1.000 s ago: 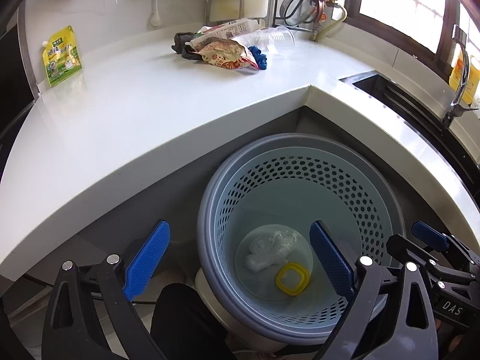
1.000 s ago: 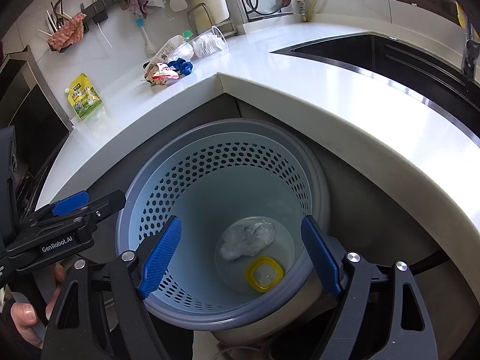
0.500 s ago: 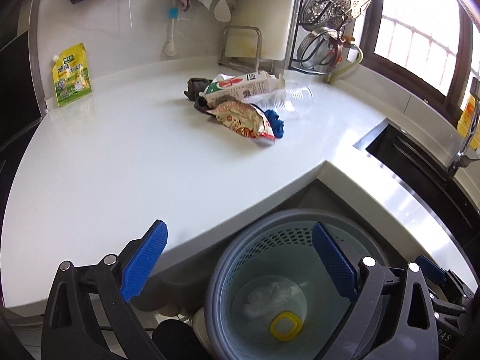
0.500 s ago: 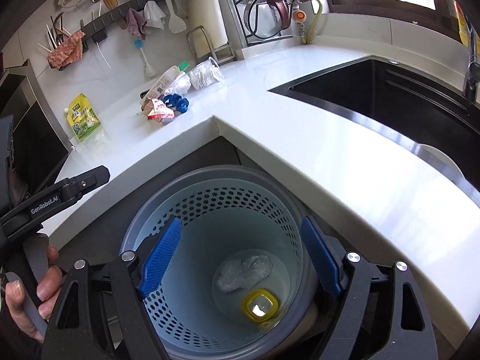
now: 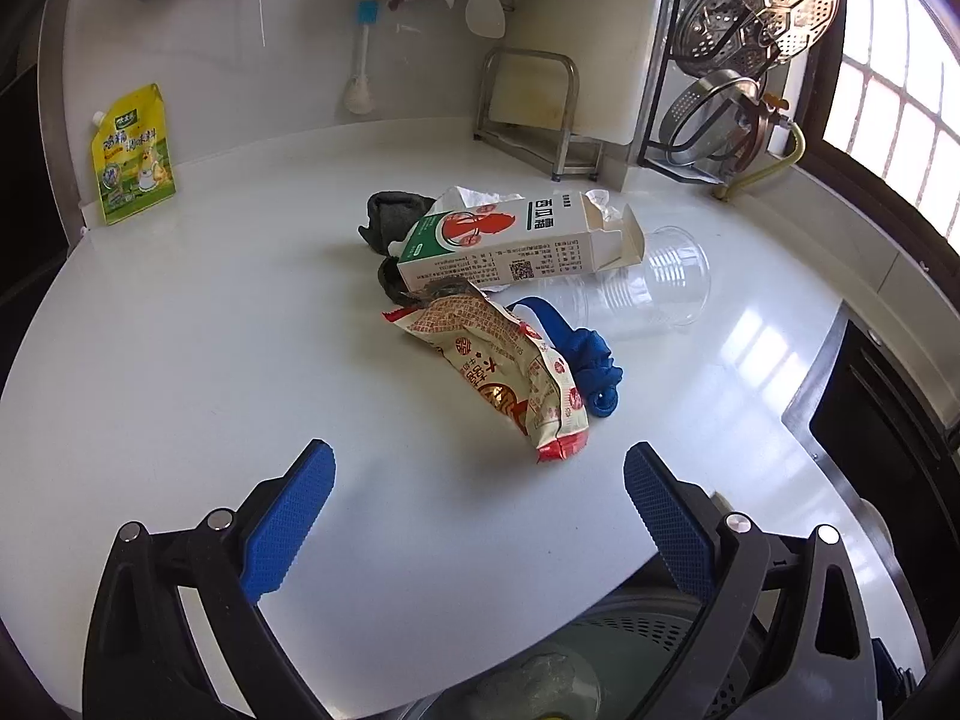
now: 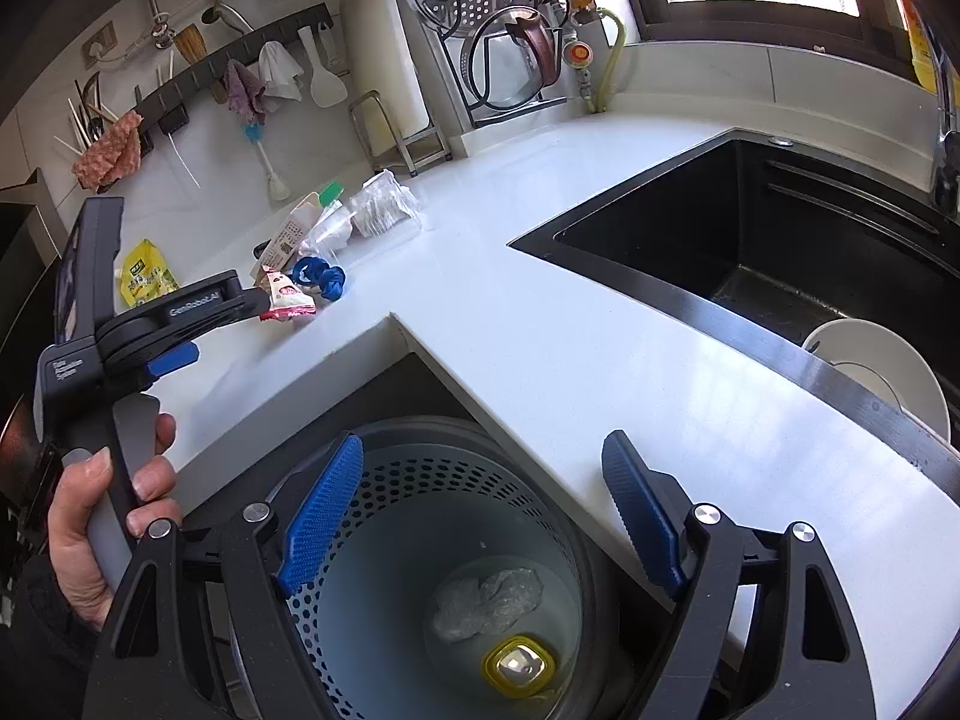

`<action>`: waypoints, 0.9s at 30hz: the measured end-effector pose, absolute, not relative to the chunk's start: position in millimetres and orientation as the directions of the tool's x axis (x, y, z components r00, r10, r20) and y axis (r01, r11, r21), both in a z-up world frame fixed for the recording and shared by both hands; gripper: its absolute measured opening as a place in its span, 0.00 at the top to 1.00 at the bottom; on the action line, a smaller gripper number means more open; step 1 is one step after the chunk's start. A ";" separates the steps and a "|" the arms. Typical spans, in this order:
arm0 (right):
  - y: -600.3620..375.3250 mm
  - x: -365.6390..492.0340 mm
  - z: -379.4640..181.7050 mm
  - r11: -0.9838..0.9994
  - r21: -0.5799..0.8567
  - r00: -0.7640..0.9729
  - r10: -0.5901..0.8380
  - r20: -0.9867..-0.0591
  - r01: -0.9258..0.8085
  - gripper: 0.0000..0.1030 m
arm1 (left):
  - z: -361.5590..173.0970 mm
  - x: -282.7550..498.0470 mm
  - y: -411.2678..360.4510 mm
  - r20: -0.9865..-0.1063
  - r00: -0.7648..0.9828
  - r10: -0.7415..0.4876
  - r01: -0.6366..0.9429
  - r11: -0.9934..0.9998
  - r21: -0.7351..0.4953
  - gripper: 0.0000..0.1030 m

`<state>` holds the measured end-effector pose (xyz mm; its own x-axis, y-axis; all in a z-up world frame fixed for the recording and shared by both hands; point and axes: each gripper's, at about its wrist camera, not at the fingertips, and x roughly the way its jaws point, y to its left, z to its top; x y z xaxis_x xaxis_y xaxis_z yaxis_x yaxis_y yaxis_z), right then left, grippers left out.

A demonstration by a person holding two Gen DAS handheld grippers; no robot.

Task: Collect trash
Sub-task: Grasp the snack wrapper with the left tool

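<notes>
A pile of trash lies on the white counter: a red-and-beige snack wrapper, a white-and-green milk carton, a clear plastic cup, a knotted blue cloth and a dark grey rag. My left gripper hovers open over the counter just short of the wrapper, with nothing between its fingers. My right gripper hangs open and empty above the perforated blue-grey bin. The bin holds crumpled clear plastic and a yellow lid.
A yellow pouch leans on the back wall at the left. A metal stand and a rack with a steamer stand behind the pile. The black sink with a white bowl lies to the right. A hand grips the left gripper's handle.
My left gripper rose from over the bin and swung across the counter toward the trash pile. The right gripper lifted slightly above the bin. Both stayed open.
</notes>
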<state>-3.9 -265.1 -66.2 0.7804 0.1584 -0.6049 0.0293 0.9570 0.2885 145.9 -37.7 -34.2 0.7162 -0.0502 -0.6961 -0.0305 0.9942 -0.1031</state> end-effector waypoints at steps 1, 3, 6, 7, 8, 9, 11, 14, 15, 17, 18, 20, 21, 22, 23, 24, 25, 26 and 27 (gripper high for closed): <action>-265.4 -2.0 -66.2 0.956 0.290 0.781 0.161 -0.603 0.027 0.23 | -36.2 151.9 -38.7 -0.704 0.709 -0.046 -0.036 0.994 -0.101 0.08; -266.1 0.9 -66.2 0.956 0.292 0.782 0.162 -0.602 0.026 0.23 | -38.9 162.0 -40.7 -0.716 0.697 -0.034 -0.048 0.994 -0.094 0.08; -267.4 3.7 -63.9 0.955 0.296 0.788 0.164 -0.594 0.025 0.23 | -40.5 174.7 -41.9 -0.729 0.684 -0.015 -0.067 0.994 -0.084 0.08; -267.2 4.9 -62.7 0.955 0.295 0.789 0.163 -0.592 0.024 0.23 | -41.1 177.1 -42.5 -0.731 0.683 -0.006 -0.073 0.994 -0.077 0.08; -267.2 6.2 -61.4 0.955 0.294 0.791 0.164 -0.589 0.022 0.23 | -41.4 179.4 -43.4 -0.731 0.682 0.002 -0.078 0.995 -0.070 0.08; -266.9 7.8 -60.2 0.956 0.294 0.793 0.164 -0.586 0.019 0.23 | -41.3 181.7 -43.9 -0.732 0.681 0.006 -0.079 0.995 -0.065 0.08; -265.7 11.0 -57.2 0.957 0.291 0.797 0.165 -0.581 0.014 0.23 | -41.5 185.7 -45.2 -0.734 0.679 0.012 -0.079 0.995 -0.057 0.10; -262.5 17.2 -53.2 0.958 0.288 0.801 0.170 -0.574 0.003 0.23 | -43.9 189.3 -44.2 -0.747 0.665 -0.004 -0.073 0.995 -0.070 0.24; -261.2 19.6 -52.1 0.959 0.285 0.802 0.172 -0.572 -0.002 0.23 | -44.9 189.7 -42.7 -0.749 0.663 -0.015 -0.070 0.994 -0.081 0.27; -257.6 25.6 -50.0 0.961 0.277 0.803 0.173 -0.571 -0.010 0.23 | -46.0 187.7 -37.9 -0.748 0.662 -0.035 -0.066 0.992 -0.104 0.32; -255.7 29.0 -48.9 0.962 0.274 0.804 0.175 -0.569 -0.015 0.23 | -45.7 186.3 -35.8 -0.746 0.664 -0.042 -0.063 0.992 -0.111 0.38; -250.6 36.2 -46.6 0.963 0.268 0.804 0.182 -0.566 -0.030 0.23 | -44.5 183.7 -31.8 -0.742 0.669 -0.048 -0.056 0.992 -0.115 0.46; -247.3 40.4 -45.0 0.964 0.264 0.805 0.187 -0.563 -0.039 0.23 | -44.4 182.9 -29.1 -0.741 0.669 -0.052 -0.053 0.992 -0.118 0.53; -243.5 45.0 -43.6 0.965 0.259 0.805 0.192 -0.561 -0.050 0.23 | -44.8 182.4 -26.3 -0.743 0.666 -0.065 -0.047 0.990 -0.129 0.59; -239.2 50.5 -42.6 0.966 0.252 0.802 0.198 -0.563 -0.062 0.23 | -46.0 182.3 -23.5 -0.749 0.658 -0.079 -0.041 0.989 -0.141 0.63; -234.6 56.2 -41.5 0.966 0.248 0.799 0.206 -0.565 -0.074 0.23 | -47.1 182.0 -20.7 -0.753 0.652 -0.092 -0.037 0.988 -0.152 0.67; -229.7 62.0 -40.6 0.966 0.245 0.797 0.215 -0.565 -0.087 0.23 | -47.4 180.2 -17.8 -0.752 0.652 -0.099 -0.033 0.987 -0.159 0.68; -224.8 68.2 -40.3 0.966 0.241 0.793 0.221 -0.568 -0.097 0.23 | -47.2 177.7 -15.3 -0.749 0.655 -0.099 -0.031 0.987 -0.157 0.68; -219.5 74.2 -40.0 0.966 0.235 0.789 0.225 -0.572 -0.106 0.23 | -46.9 174.9 -12.6 -0.746 0.659 -0.097 -0.029 0.988 -0.154 0.69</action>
<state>74.2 -219.5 -40.0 0.7887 0.2255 -0.5719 -0.1058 0.9662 0.2351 174.9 -12.6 -46.9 0.6586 -0.0972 -0.7462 -0.0286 0.9877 -0.1539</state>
